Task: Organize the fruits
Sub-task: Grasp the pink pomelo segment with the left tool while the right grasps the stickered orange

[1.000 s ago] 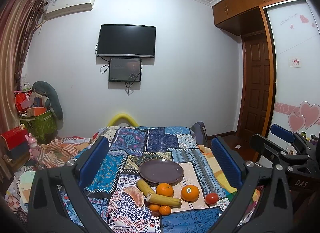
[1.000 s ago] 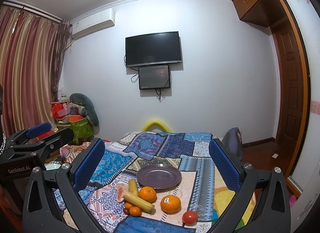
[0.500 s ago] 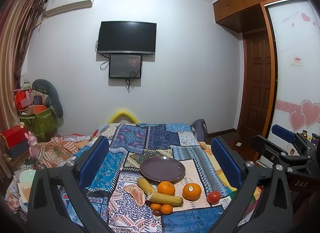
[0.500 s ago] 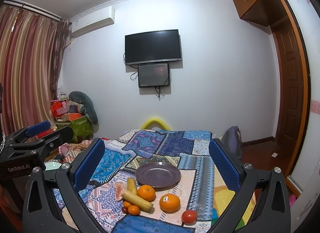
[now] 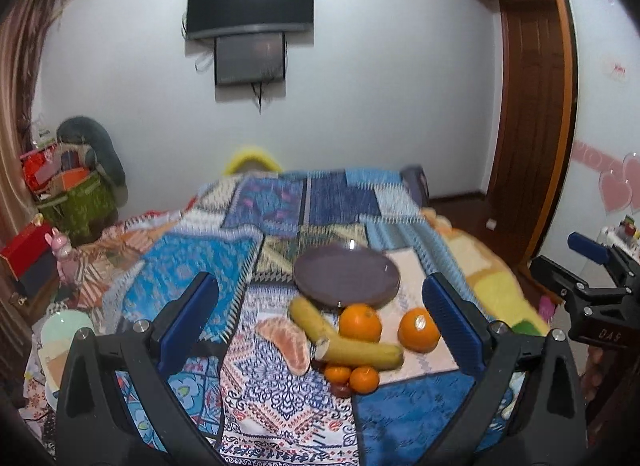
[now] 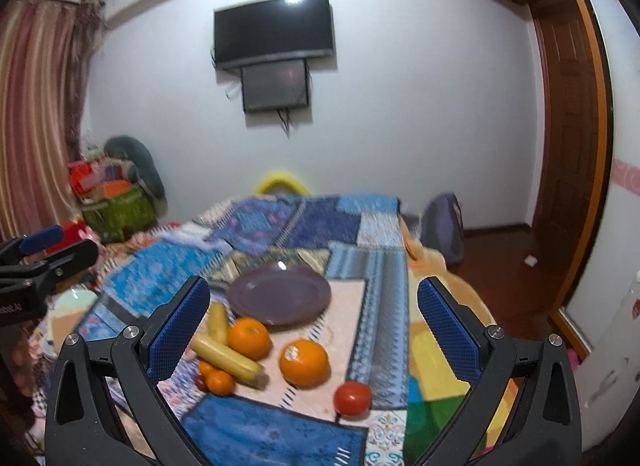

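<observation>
1. Both cameras now sit closer to the fruit and tilted further down than a second ago; the fruit looks larger.
2. A patchwork quilt point(image 6: 360, 225) covers the bed; a television point(image 6: 274, 31) hangs on the white wall, and a wooden door point(image 6: 568, 129) stands at right.
3. The left gripper point(image 5: 320, 320) and right gripper point(image 6: 314, 326) both gape wide, holding nothing.
4. A purple plate point(image 6: 280, 296) lies ahead of both; bananas point(image 5: 352, 350), oranges point(image 6: 305, 362), tangerines point(image 5: 352, 378) and a tomato point(image 6: 352, 398) lie nearer, between the fingers.
</observation>
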A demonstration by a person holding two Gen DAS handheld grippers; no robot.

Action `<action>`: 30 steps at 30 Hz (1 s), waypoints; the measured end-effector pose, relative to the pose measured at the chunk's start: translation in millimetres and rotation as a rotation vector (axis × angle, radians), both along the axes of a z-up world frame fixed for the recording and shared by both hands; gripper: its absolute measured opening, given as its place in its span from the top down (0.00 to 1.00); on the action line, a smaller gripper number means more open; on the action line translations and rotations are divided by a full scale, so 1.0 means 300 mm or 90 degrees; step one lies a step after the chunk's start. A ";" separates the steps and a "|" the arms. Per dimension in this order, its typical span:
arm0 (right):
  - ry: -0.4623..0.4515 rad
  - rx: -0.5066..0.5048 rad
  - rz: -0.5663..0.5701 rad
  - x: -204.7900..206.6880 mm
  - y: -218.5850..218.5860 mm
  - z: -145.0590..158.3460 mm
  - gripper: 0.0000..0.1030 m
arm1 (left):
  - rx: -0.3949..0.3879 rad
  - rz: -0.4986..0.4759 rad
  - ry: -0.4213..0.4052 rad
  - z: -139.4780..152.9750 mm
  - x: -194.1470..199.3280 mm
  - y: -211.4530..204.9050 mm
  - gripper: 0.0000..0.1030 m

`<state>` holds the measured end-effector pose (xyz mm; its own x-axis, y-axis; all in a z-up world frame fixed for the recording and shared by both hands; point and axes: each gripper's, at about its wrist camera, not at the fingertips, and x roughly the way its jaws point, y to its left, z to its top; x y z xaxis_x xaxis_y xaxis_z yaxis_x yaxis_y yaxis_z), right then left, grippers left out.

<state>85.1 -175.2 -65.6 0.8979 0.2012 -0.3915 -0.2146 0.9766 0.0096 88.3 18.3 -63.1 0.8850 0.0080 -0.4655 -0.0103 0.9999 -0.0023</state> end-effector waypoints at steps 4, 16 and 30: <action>0.047 -0.026 -0.012 0.051 -0.011 -0.068 0.00 | -0.005 -0.010 0.050 -0.078 0.077 0.010 0.00; 0.160 -0.032 0.019 0.190 -0.032 -0.224 0.00 | -0.011 -0.022 0.176 -0.301 0.268 0.029 0.07; 0.245 -0.050 0.080 0.314 0.058 -0.357 0.07 | -0.074 0.041 0.278 -0.479 0.427 0.213 0.29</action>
